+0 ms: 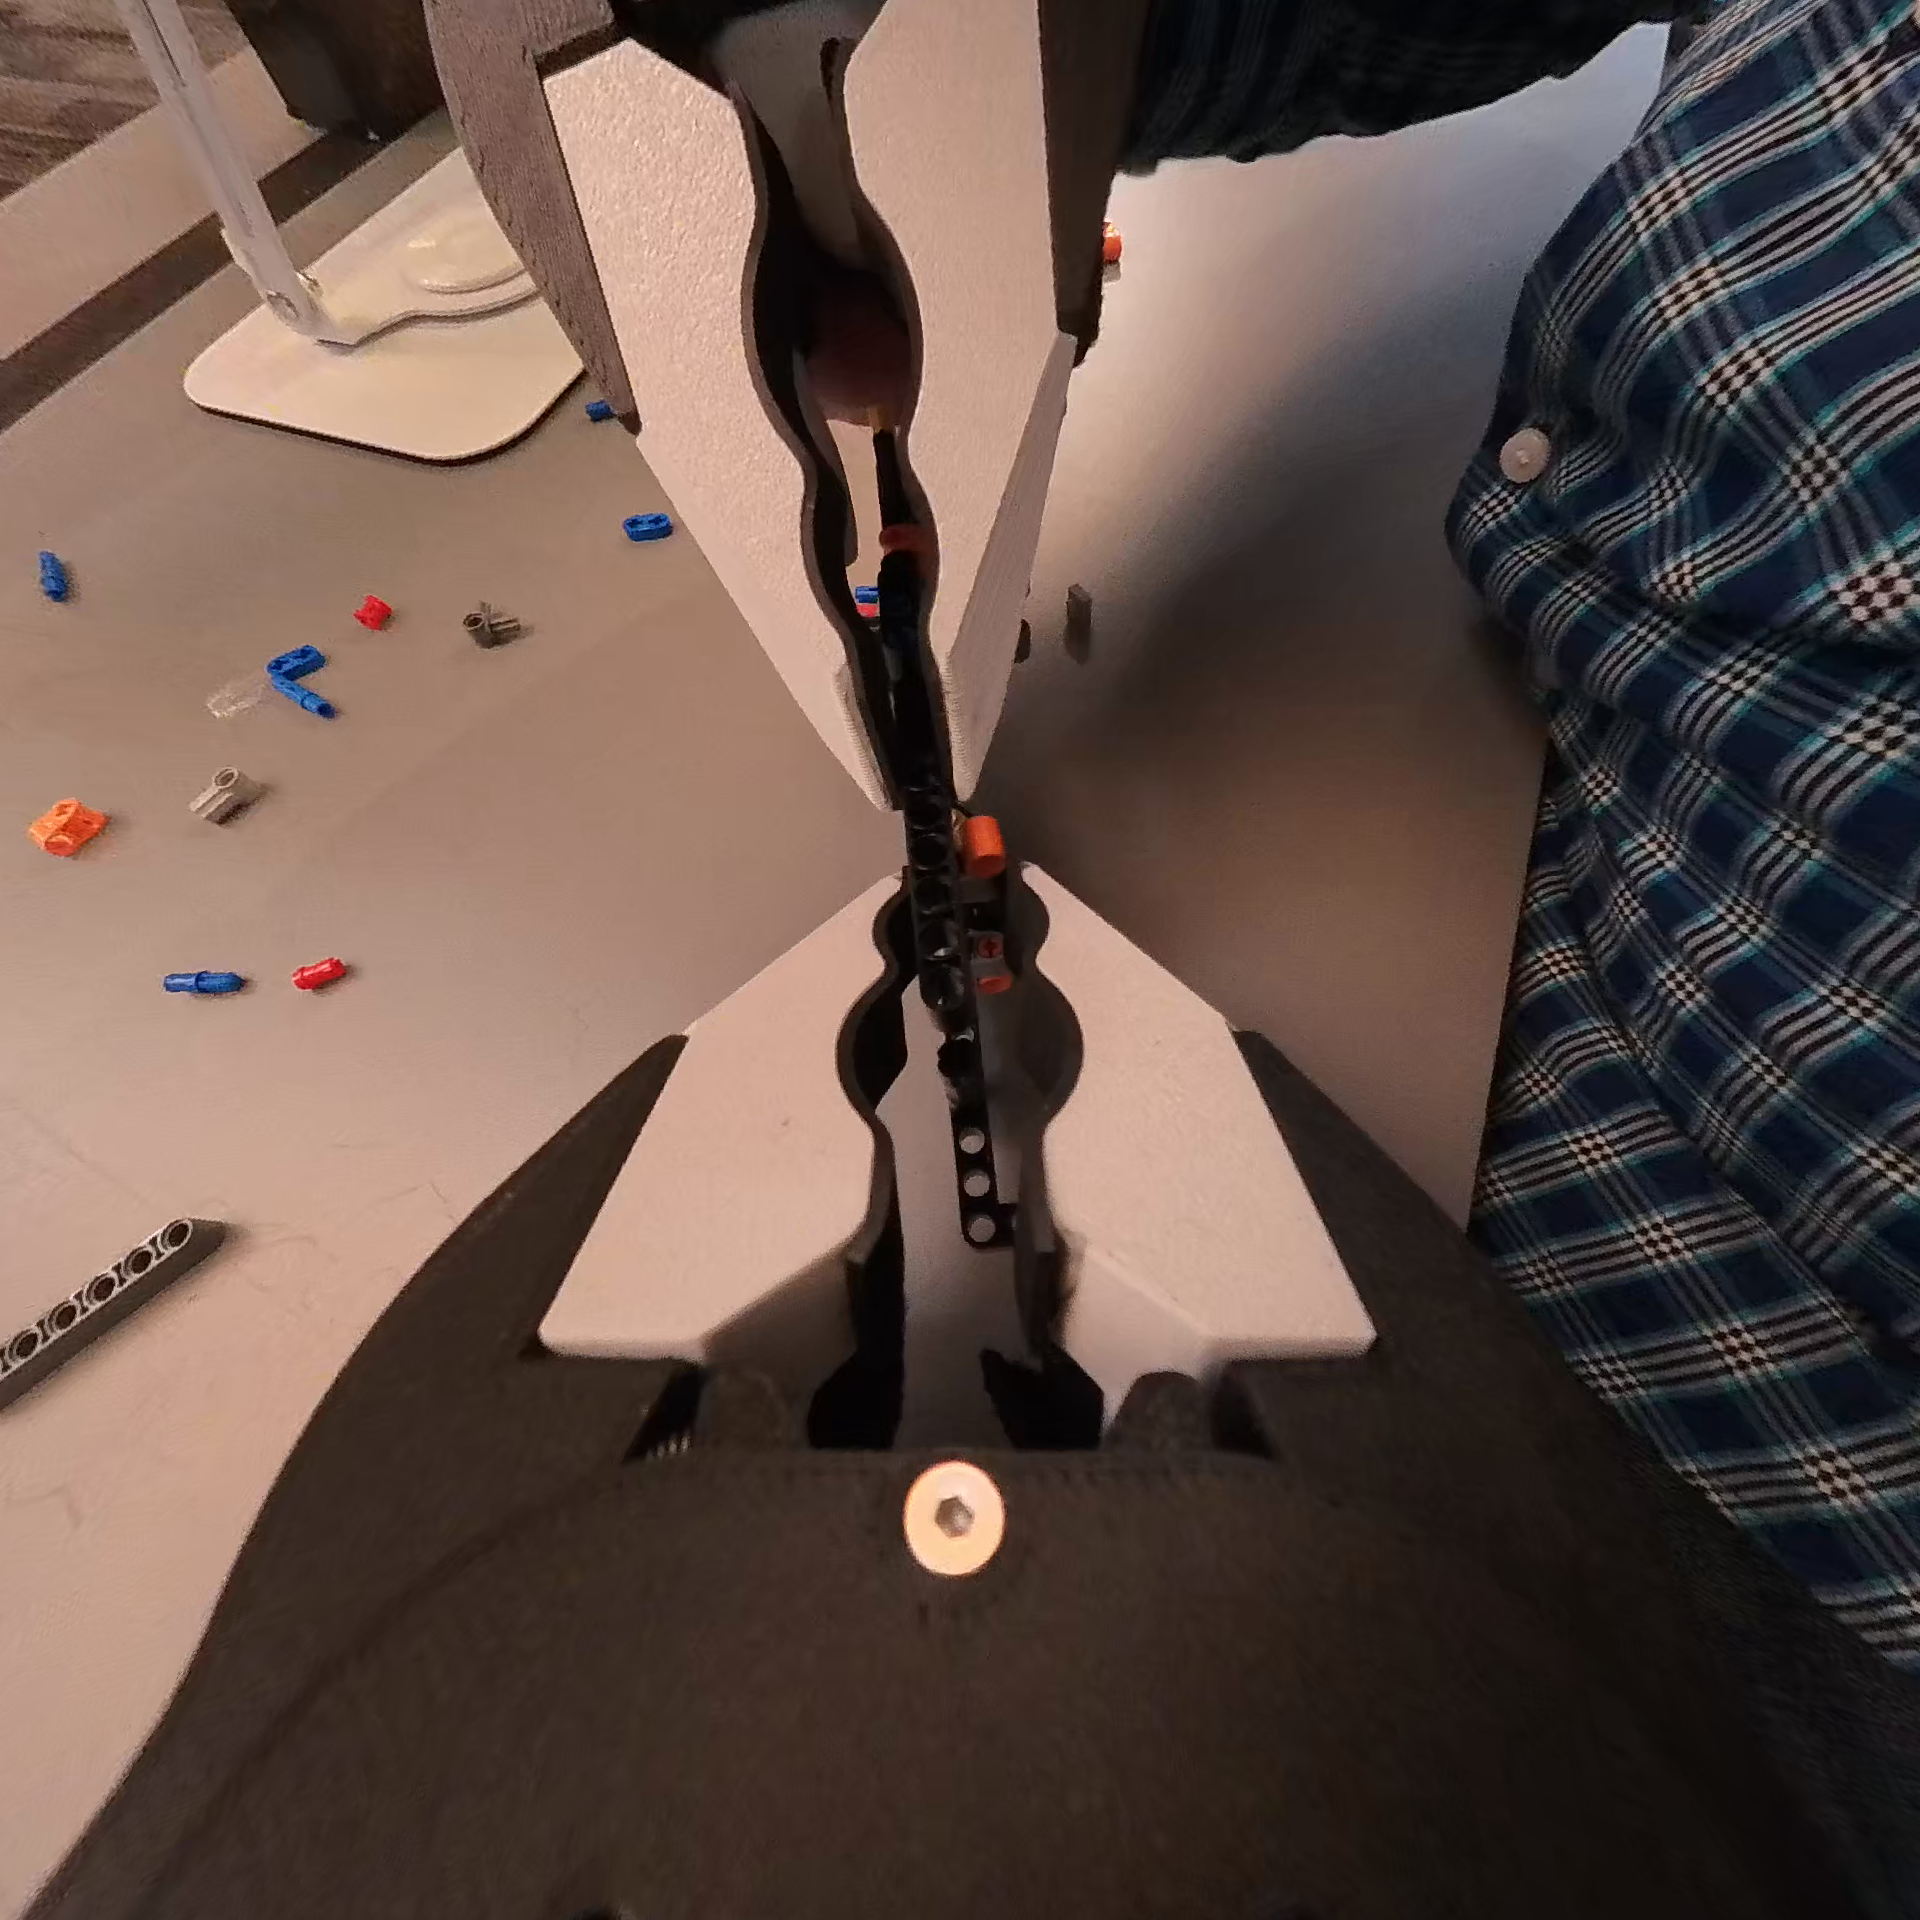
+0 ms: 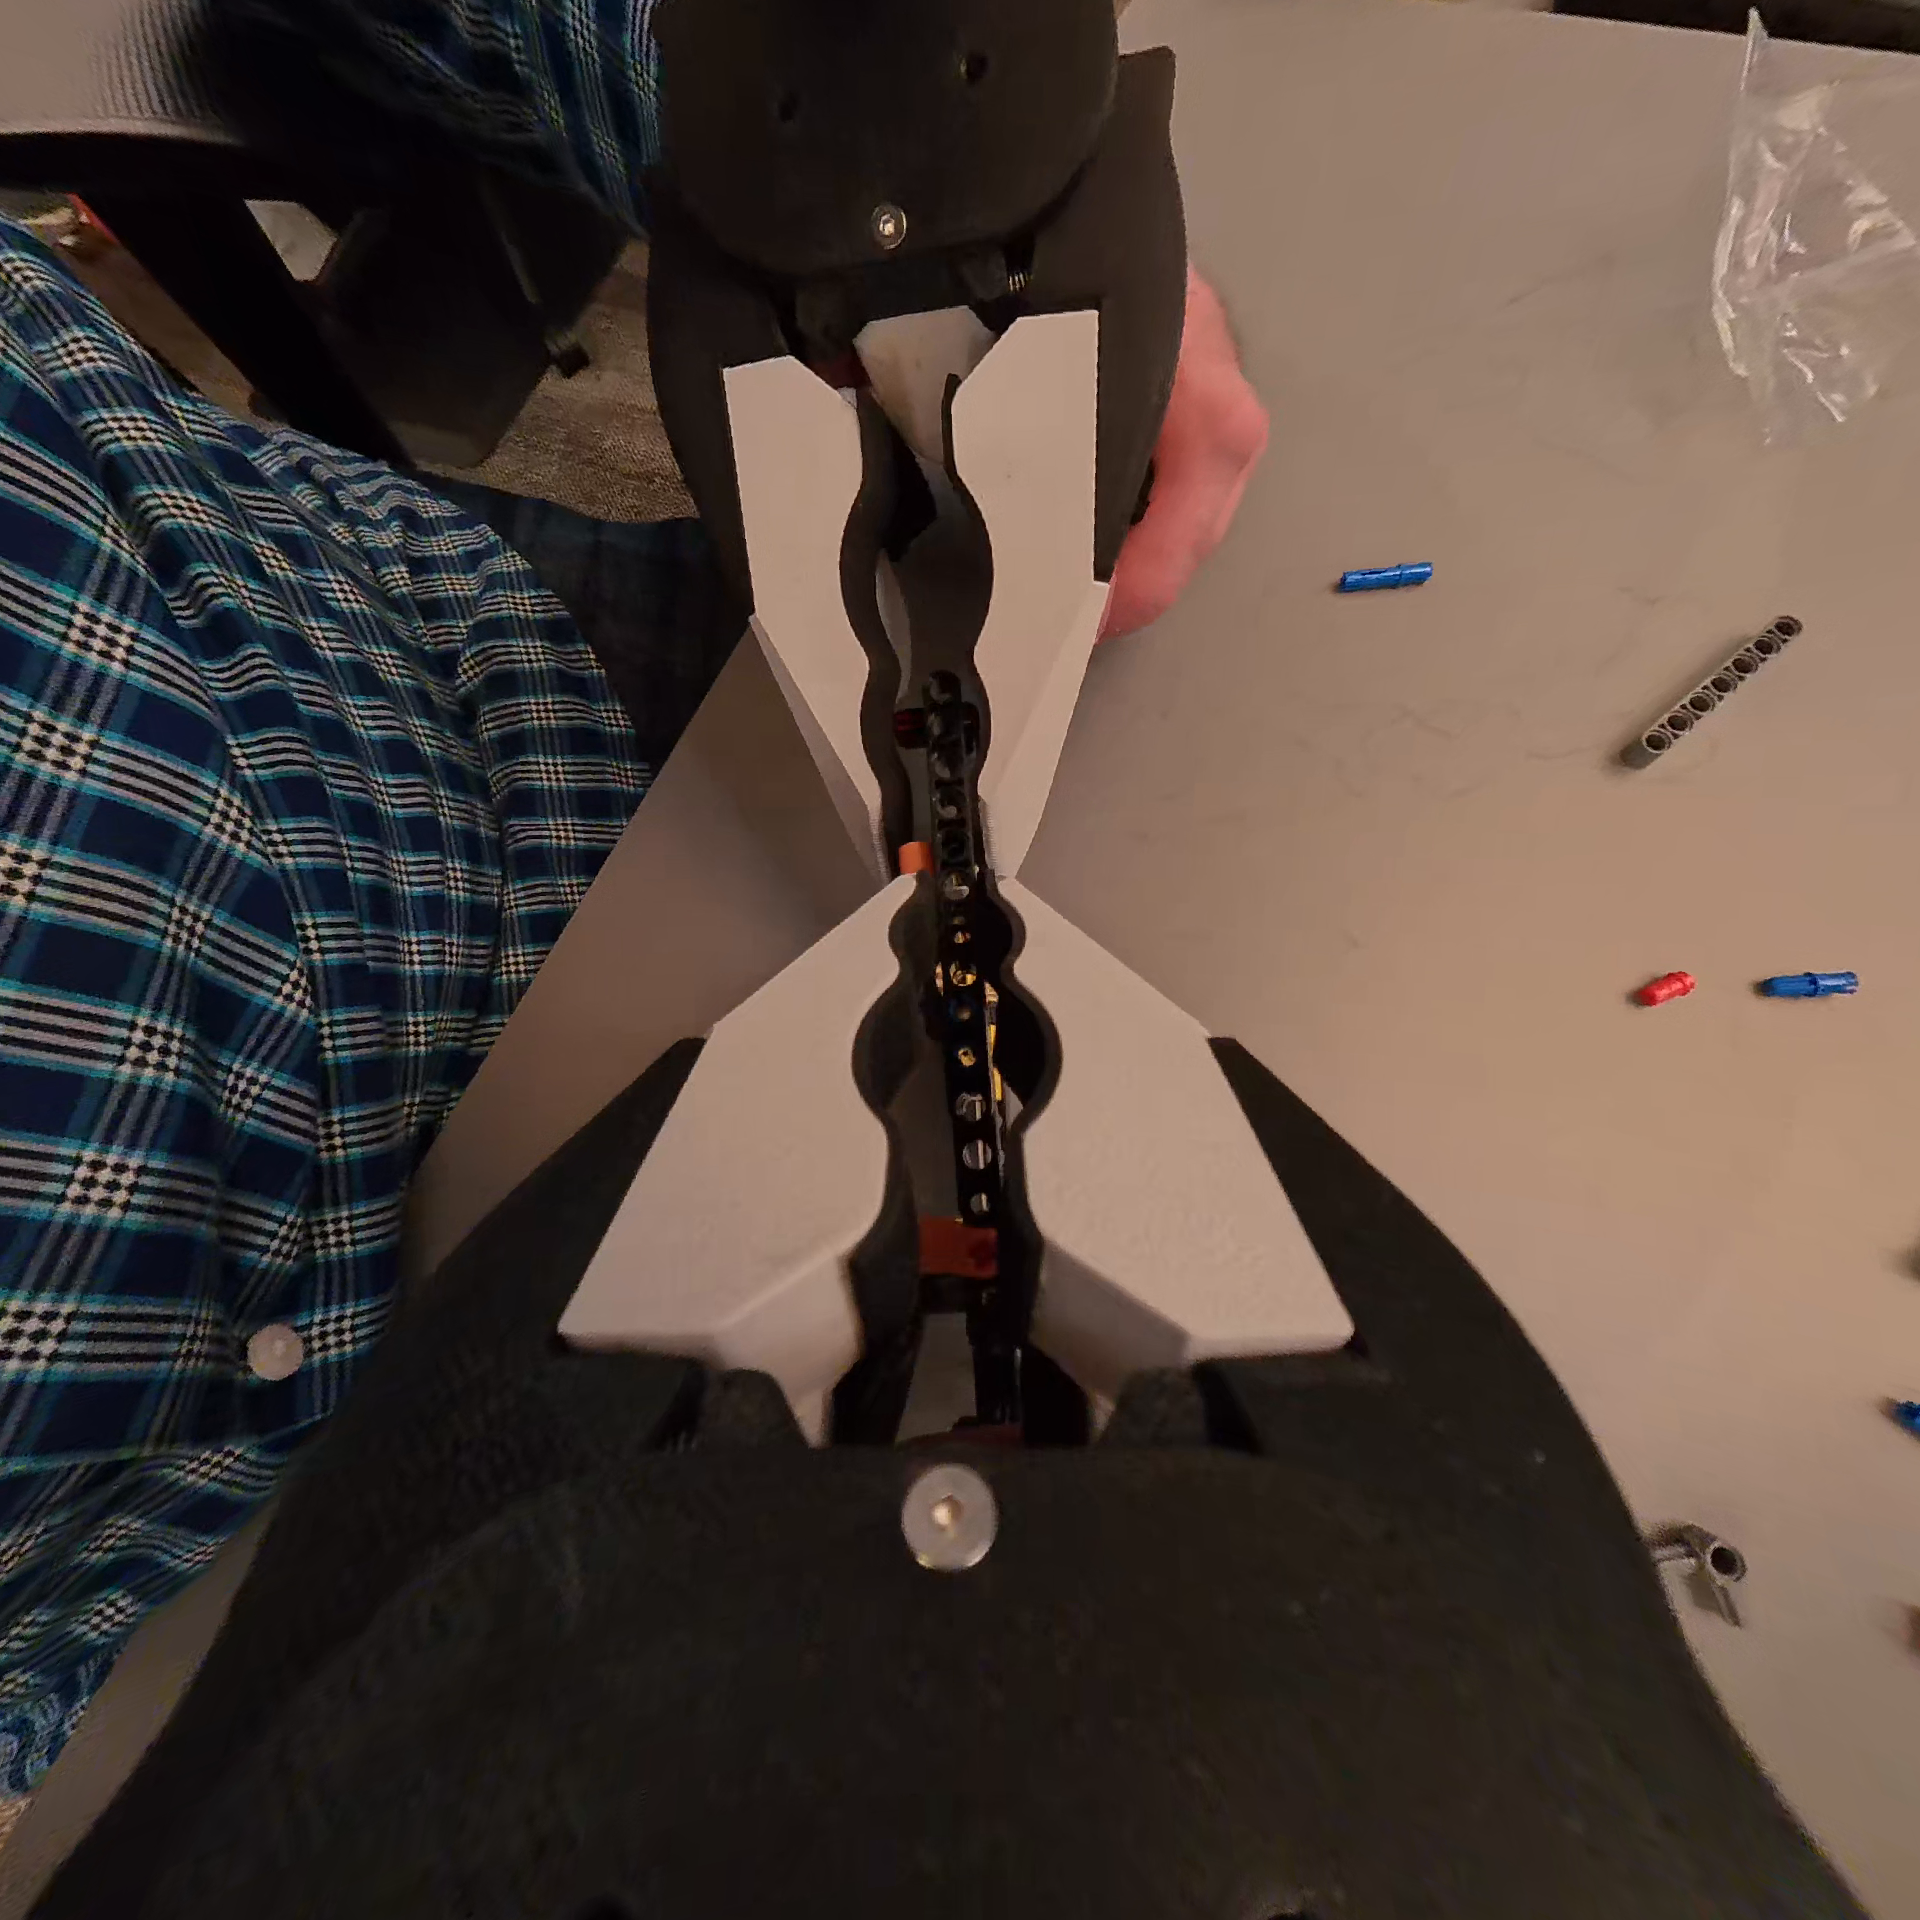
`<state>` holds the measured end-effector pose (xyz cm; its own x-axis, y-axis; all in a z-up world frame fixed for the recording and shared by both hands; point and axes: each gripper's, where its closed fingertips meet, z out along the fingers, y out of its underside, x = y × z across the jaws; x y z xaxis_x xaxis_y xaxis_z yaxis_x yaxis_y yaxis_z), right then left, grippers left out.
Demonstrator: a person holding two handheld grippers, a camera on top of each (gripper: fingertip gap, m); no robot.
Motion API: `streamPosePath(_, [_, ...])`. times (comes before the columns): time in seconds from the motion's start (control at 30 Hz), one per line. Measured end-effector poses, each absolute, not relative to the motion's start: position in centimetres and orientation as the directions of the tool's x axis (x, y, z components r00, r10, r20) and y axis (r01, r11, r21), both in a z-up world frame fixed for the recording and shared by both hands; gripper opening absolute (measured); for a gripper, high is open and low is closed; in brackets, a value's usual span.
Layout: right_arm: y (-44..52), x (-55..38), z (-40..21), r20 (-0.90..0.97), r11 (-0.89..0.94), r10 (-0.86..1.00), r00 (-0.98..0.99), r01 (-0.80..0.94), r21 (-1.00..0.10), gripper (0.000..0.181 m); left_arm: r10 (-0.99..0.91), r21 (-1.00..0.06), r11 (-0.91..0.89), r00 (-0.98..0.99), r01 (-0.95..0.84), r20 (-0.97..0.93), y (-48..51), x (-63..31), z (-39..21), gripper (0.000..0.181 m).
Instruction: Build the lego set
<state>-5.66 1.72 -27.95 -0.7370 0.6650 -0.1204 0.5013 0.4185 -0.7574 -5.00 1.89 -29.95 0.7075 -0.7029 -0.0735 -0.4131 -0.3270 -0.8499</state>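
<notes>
A long black lego beam assembly (image 1: 928, 914) with small orange pieces (image 1: 982, 844) on it is held above the grey table (image 1: 520, 935). My left gripper (image 1: 961, 873) is shut on one end of it. My right gripper (image 1: 928, 795) comes in from the opposite side, tip to tip, and is shut on the other end. In the right wrist view the black beam (image 2: 961, 1081) runs between my right gripper's (image 2: 958, 881) pads, with an orange-red piece (image 2: 956, 1247) deep in the jaws. The left gripper (image 2: 943, 847) faces it, with a hand (image 2: 1195, 468) behind.
Loose parts lie on the table: blue pins (image 1: 203, 982), red pins (image 1: 317, 974), an orange piece (image 1: 68, 826), a grey beam (image 1: 104, 1299) and grey connectors (image 1: 223, 795). A white stand base (image 1: 384, 364) sits behind them. A plastic bag (image 2: 1818, 239) lies far right. A plaid shirt (image 1: 1714, 831) is close by. The grippers are tip to tip, or close to it.
</notes>
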Motion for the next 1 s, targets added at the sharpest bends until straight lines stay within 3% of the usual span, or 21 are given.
streamPosePath(0.8, [1.7, -5.9, -28.7, -0.147, 0.451, 0.664, -0.733, 0.549, -0.703, 0.005, -0.694, -0.838, -0.343, 0.716, -0.425, -0.080, 2.0, -5.3, -30.0, 0.014])
streamPosePath(1.0, [5.0, -6.4, -26.7, -0.107, 0.380, 0.739, -0.665, 0.543, -0.749, 0.027, -0.637, -0.825, -0.499, 0.757, -0.264, 0.144, 2.9, -6.1, -30.0, 0.014])
